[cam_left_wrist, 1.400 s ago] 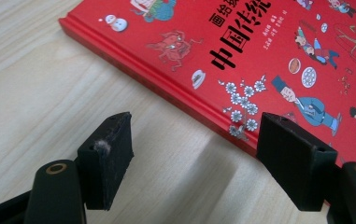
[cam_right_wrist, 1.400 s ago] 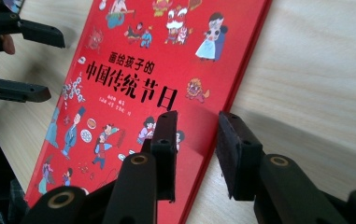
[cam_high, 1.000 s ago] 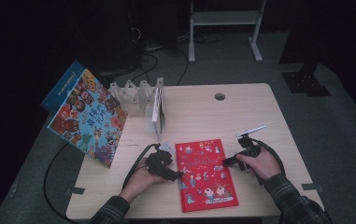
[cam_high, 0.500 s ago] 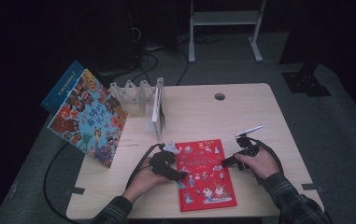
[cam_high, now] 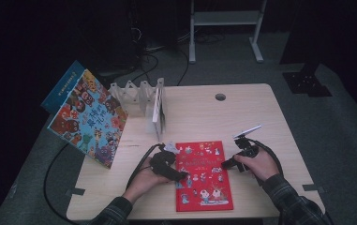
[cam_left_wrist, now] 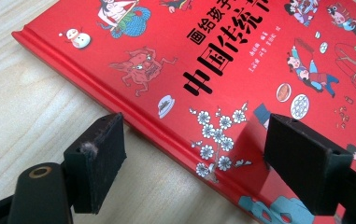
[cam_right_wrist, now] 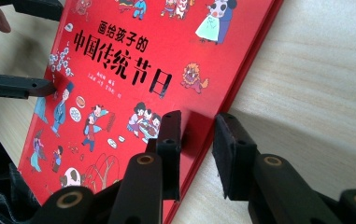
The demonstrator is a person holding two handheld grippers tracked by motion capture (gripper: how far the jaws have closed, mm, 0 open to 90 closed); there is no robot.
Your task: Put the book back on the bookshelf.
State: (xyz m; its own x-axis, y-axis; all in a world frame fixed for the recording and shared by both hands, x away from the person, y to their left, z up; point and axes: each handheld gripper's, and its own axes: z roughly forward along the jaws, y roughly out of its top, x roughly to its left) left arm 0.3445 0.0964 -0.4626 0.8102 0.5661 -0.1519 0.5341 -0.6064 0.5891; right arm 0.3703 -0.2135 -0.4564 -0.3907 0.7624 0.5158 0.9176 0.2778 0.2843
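Looking down from the high view, the flat red hardcover picture book (cam_high: 203,176) lies at the near middle of the pale wooden table (cam_high: 241,112). The left gripper (cam_high: 182,177) is at its left edge and the right gripper (cam_high: 225,165) at its right edge. A white folding book rack (cam_high: 136,91) stands farther off to the left, and a large colourful picture book (cam_high: 88,119) leans beside it, both well apart from the hands. With the red book this close to the near edge, a lopsided push could slide or turn it toward the person. In the left gripper view, the left gripper (cam_left_wrist: 194,140) has its jaws spread wide. They have just been opening, and the book's spine edge (cam_left_wrist: 241,60) sits between them with no pad pressing on it, one jaw over the bare table (cam_left_wrist: 21,93) and one over the cover. If they close at this angle, they would likely skate along the glossy board or snag only the cover and flip it open. In the right gripper view, the right gripper (cam_right_wrist: 199,130) has its jaws drawn nearly together, one above the red cover (cam_right_wrist: 119,70) and one over the wood (cam_right_wrist: 316,93), with the book's right edge passing between them low down. I see no firm clamp. A lift from here would probably miss, or drag the cover corner and scuff it.
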